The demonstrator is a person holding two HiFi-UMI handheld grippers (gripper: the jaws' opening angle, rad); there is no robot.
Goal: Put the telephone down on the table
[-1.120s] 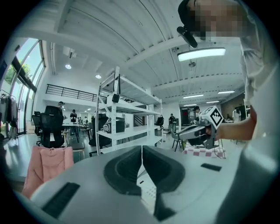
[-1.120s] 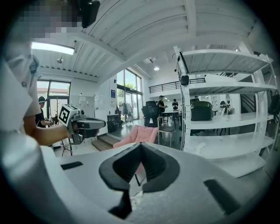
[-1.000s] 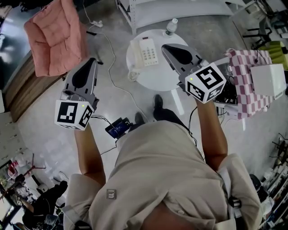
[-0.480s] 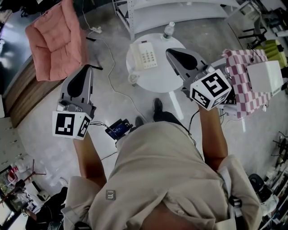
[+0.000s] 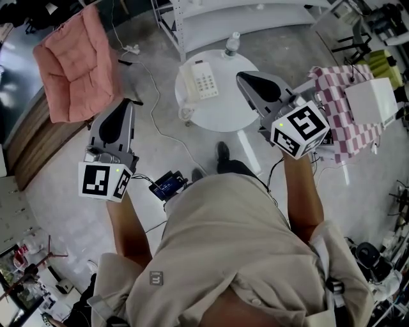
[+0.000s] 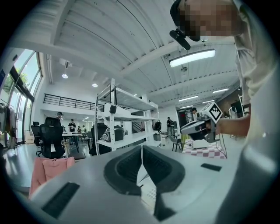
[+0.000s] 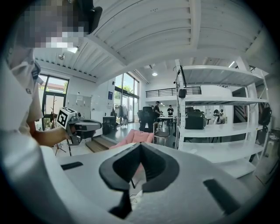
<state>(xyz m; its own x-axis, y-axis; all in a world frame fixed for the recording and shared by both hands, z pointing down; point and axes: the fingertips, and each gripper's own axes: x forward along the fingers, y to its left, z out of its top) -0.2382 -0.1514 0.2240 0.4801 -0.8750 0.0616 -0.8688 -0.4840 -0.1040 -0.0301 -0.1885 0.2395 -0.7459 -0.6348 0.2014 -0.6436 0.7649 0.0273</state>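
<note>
The telephone (image 5: 200, 81) lies flat on the round white tabletop (image 5: 225, 114), on its far left part. Its handset sits in the cradle on the left side, and its coiled cord (image 5: 185, 114) hangs over the near left edge. A water bottle (image 5: 232, 43) stands at the far edge of the tabletop, just right of the telephone.

The left gripper (image 5: 125, 103) is held in the air well left of the tabletop, over the grey floor. Its jaws are pressed together with nothing between them, as the left gripper view (image 6: 141, 153) shows. The right gripper (image 5: 243, 76) hangs above the right side of the tabletop, apart from the telephone. Its jaws are likewise closed and empty (image 7: 140, 151).

A pink cushion (image 5: 73, 60) lies far left on the floor. A checked cloth (image 5: 342, 118) with a white box (image 5: 369, 102) on it is at the right. A white shelf unit (image 5: 243, 13) stands beyond the tabletop.
</note>
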